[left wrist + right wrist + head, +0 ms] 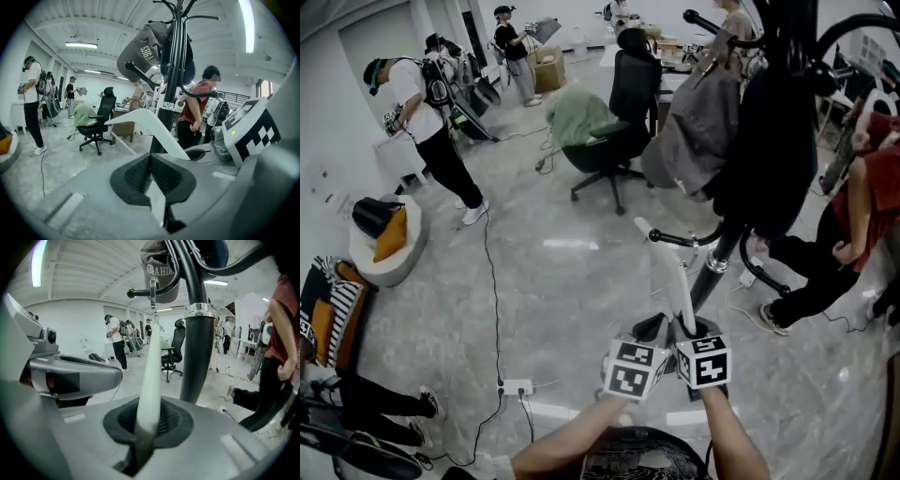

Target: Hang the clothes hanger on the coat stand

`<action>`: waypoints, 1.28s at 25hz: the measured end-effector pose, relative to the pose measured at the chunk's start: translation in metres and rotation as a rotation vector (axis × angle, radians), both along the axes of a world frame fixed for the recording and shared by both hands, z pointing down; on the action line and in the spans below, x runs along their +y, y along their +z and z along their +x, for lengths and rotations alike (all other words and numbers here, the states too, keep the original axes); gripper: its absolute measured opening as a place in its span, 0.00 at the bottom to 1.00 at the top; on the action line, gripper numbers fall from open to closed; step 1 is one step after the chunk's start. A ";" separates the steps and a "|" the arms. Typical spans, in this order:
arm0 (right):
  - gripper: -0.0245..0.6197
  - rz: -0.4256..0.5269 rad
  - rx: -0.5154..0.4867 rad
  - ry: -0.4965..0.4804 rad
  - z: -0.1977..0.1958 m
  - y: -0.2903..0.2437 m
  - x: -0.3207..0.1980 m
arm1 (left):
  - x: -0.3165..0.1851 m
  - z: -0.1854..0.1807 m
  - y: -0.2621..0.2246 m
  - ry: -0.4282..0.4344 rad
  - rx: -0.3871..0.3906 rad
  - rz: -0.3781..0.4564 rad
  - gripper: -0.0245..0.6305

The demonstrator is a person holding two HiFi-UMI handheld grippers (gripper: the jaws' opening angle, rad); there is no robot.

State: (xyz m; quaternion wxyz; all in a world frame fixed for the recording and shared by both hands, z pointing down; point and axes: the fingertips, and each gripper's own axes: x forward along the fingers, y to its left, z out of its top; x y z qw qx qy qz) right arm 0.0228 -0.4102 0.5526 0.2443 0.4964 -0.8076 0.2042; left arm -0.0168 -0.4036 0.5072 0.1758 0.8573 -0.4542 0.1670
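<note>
2 sets of jaws clamped on white hanger (669, 270), left gripper (651, 329), right gripper (696, 329), coat stand (713, 269), glossy floor (567, 309)

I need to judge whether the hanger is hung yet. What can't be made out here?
- Hanger hook: too thin to find in the head view; in the right gripper view it overlaps the cap, so whether it sits on a peg is unclear.
- Stand base: head view, hidden behind the left tool and right tool.
- Stand top: head view, cut off by the upper edge.
</note>
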 end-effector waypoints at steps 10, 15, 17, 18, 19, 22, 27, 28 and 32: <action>0.09 -0.016 0.011 0.004 0.000 0.011 -0.001 | -0.001 -0.001 0.006 -0.001 -0.001 -0.006 0.04; 0.09 -0.024 0.016 0.010 0.000 0.014 -0.001 | -0.001 -0.002 0.005 -0.001 0.000 -0.006 0.04; 0.09 -0.017 0.020 0.016 0.002 0.016 -0.003 | -0.002 -0.002 0.005 -0.001 0.000 -0.006 0.04; 0.09 -0.015 0.021 0.020 0.003 0.017 -0.003 | -0.002 -0.002 0.005 -0.001 0.000 -0.007 0.04; 0.09 -0.016 0.024 0.023 0.004 0.018 -0.004 | -0.002 -0.003 0.006 -0.001 0.000 -0.008 0.04; 0.09 -0.023 0.025 0.024 0.004 0.018 -0.003 | -0.001 -0.003 0.007 -0.003 -0.002 -0.011 0.04; 0.10 -0.027 0.022 0.026 0.003 0.018 -0.003 | 0.000 -0.002 0.008 -0.001 -0.003 -0.012 0.04; 0.10 -0.028 0.025 0.026 0.004 0.018 -0.004 | 0.000 -0.001 0.008 -0.001 -0.003 -0.012 0.04; 0.10 -0.022 0.019 0.030 0.004 0.019 -0.004 | 0.001 0.000 0.008 -0.001 -0.003 -0.013 0.04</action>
